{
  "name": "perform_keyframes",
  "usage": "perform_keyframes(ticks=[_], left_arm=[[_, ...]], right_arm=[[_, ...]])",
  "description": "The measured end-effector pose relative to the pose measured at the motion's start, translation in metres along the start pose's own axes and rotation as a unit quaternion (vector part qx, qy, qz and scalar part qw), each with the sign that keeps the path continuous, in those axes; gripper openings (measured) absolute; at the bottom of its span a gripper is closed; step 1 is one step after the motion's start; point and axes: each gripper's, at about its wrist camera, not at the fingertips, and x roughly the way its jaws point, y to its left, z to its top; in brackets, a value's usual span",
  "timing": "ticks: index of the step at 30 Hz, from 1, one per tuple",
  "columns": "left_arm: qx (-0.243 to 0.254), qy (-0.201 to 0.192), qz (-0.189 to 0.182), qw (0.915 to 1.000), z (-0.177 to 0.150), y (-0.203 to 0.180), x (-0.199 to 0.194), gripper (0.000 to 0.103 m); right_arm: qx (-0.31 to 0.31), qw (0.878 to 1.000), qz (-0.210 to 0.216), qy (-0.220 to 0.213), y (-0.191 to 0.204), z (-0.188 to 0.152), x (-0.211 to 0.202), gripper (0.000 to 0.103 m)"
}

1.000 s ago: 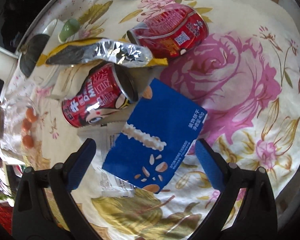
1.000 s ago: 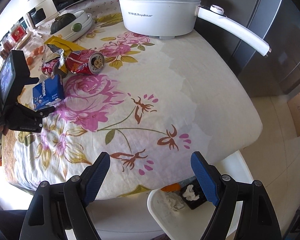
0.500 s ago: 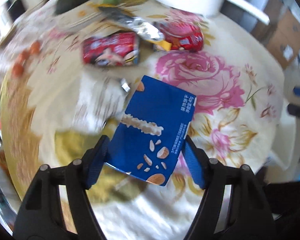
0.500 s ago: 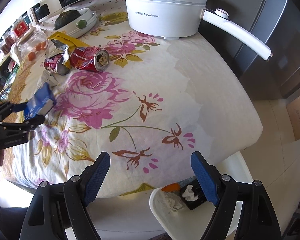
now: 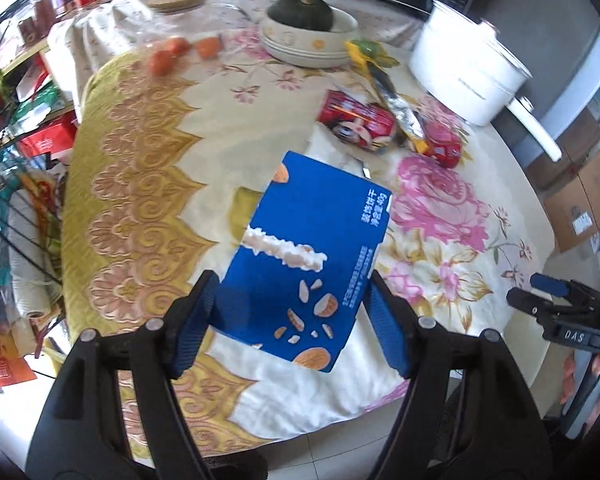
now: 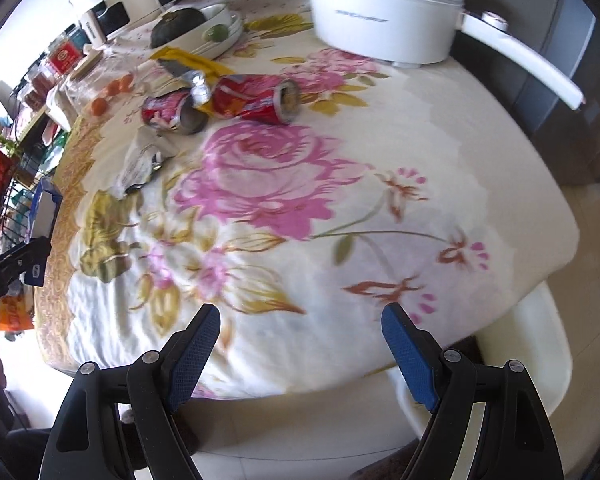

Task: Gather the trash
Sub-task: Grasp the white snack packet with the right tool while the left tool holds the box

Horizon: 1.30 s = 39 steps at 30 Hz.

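Note:
My left gripper [image 5: 292, 312] is shut on a flat blue snack box [image 5: 312, 256] and holds it up over the near edge of the flowered table; the box also shows at the far left of the right wrist view [image 6: 44, 208]. Two crushed red cans [image 5: 358, 124] [image 5: 442, 142] and a yellow-and-silver wrapper [image 5: 396, 100] lie on the cloth further back. In the right wrist view the cans [image 6: 172, 112] [image 6: 256, 98], the wrapper [image 6: 192, 68] and a crumpled white wrapper [image 6: 142, 160] lie at upper left. My right gripper [image 6: 300, 344] is open and empty above the table's front edge.
A white electric pot [image 6: 384, 8] with a long handle stands at the back. A bowl with a dark squash [image 5: 304, 32] and a bag of oranges [image 5: 172, 52] sit at the far side. A white bin rim [image 6: 540, 360] shows below the table's right corner.
My left gripper has lifted the blue box off the table and pulled it back toward the near edge. The right gripper has shifted a little, with the bin sliding right in its view.

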Motion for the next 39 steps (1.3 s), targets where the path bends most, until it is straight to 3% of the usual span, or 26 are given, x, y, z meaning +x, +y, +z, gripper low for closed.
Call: perform_keyframes(ticks=[12,19,27,31,33,34,36,38,39], left_arm=[[-0.011,-0.029,0.067,0.9973,0.010,0.056,-0.022,0.074],[-0.020,-0.008,0.068,0.9974,0.009,0.076,-0.013,0.074],[-0.046,-0.011,0.064,0.9968,0.012,0.089,-0.014,0.074],[-0.041,-0.009,0.061,0.9973,0.012,0.086,-0.013,0.074],[-0.040,-0.009,0.058,0.9975,0.012,0.085,-0.014,0.074],[-0.039,-0.010,0.056,0.9976,0.011,0.085,-0.014,0.074],[-0.035,-0.011,0.050,0.9980,0.011,0.083,-0.015,0.074],[-0.030,-0.011,0.044,0.9985,0.009,0.077,-0.016,0.074],[-0.026,-0.012,0.040,0.9988,0.008,0.074,-0.016,0.074]], right_arm=[[0.017,0.999,0.040,-0.007,0.113,0.065,0.063,0.084],[0.064,0.997,0.041,-0.025,0.150,0.099,0.098,0.084],[0.083,0.996,-0.014,-0.037,0.174,0.118,0.133,0.085],[0.022,0.995,-0.073,-0.062,0.191,0.112,0.140,0.084],[0.010,0.995,-0.070,-0.073,0.190,0.107,0.139,0.080],[0.000,0.995,-0.069,-0.073,0.190,0.104,0.137,0.073],[-0.021,0.996,-0.061,-0.065,0.184,0.100,0.132,0.059],[-0.036,0.997,-0.047,-0.054,0.174,0.096,0.127,0.032],[-0.038,0.997,-0.038,-0.049,0.166,0.094,0.124,0.028]])
